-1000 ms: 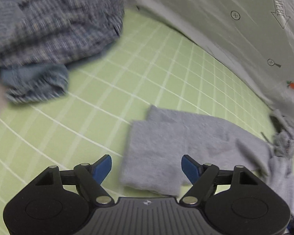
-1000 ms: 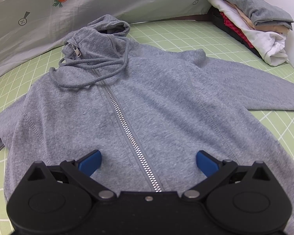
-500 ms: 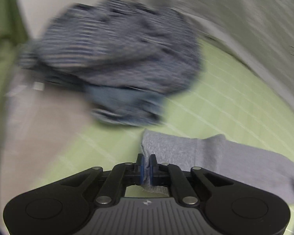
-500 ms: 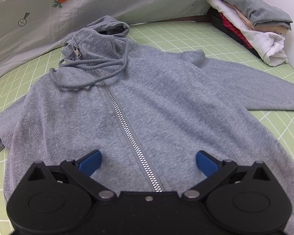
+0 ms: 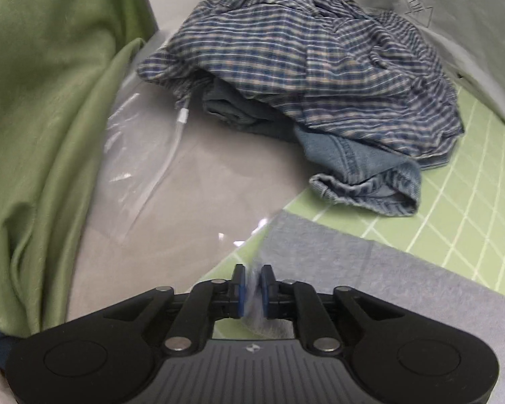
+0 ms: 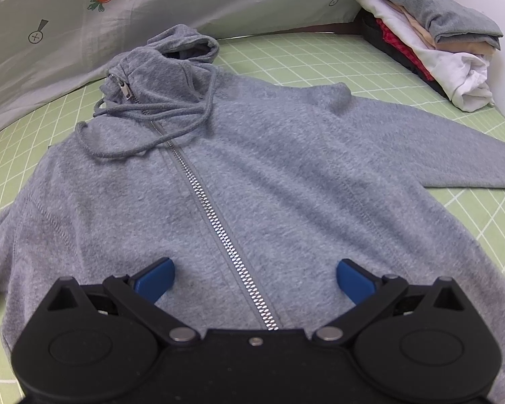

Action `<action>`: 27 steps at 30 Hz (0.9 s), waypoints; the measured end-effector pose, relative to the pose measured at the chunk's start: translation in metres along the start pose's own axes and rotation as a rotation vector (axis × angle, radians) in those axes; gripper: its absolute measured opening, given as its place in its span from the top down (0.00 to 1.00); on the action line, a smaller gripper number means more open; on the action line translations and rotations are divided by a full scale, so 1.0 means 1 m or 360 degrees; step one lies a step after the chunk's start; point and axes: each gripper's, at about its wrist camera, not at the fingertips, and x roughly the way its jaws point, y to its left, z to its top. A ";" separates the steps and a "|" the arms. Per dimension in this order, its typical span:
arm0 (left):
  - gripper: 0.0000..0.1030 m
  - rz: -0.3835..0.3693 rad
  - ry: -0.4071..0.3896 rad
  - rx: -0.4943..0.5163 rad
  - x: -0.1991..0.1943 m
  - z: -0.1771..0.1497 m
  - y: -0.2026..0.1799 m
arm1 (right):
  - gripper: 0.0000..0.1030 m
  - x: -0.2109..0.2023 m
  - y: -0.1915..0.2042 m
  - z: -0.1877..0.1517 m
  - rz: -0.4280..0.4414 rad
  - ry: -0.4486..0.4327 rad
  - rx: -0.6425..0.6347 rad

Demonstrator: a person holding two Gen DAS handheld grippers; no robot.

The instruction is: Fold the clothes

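Left fingers [image 5: 241, 291] clenched on hoodie sleeve [image 5: 370, 269]; right fingers [image 6: 155, 277] released, straddling zipper [image 6: 225, 235].

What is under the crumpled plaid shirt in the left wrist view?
A blue denim garment sticks out from under the plaid shirt, with its hem on the green grid mat. Whatever else lies deeper in the pile is covered.

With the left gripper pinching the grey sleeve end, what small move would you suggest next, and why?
Probably carry the sleeve inward across the hoodie. The left gripper is shut on the cuff, the hoodie lies flat, zipped and face up, and the right gripper hangs open over the zipper, holding nothing.
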 end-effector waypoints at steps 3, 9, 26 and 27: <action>0.49 -0.0038 -0.0056 0.0035 -0.012 0.000 -0.008 | 0.00 0.001 -0.001 0.002 0.0003 0.0013 -0.0003; 0.31 -0.0134 -0.0155 0.0069 -0.040 0.004 -0.027 | 0.00 -0.001 -0.003 0.003 0.0074 0.0039 -0.0050; 0.24 -0.0649 -0.0165 0.0566 -0.181 -0.141 -0.131 | 0.00 -0.069 -0.135 -0.040 -0.0025 -0.0159 -0.0185; 0.24 -0.0663 -0.0154 0.0588 -0.186 -0.153 -0.136 | 0.00 -0.068 -0.147 -0.038 -0.0007 -0.0147 -0.0179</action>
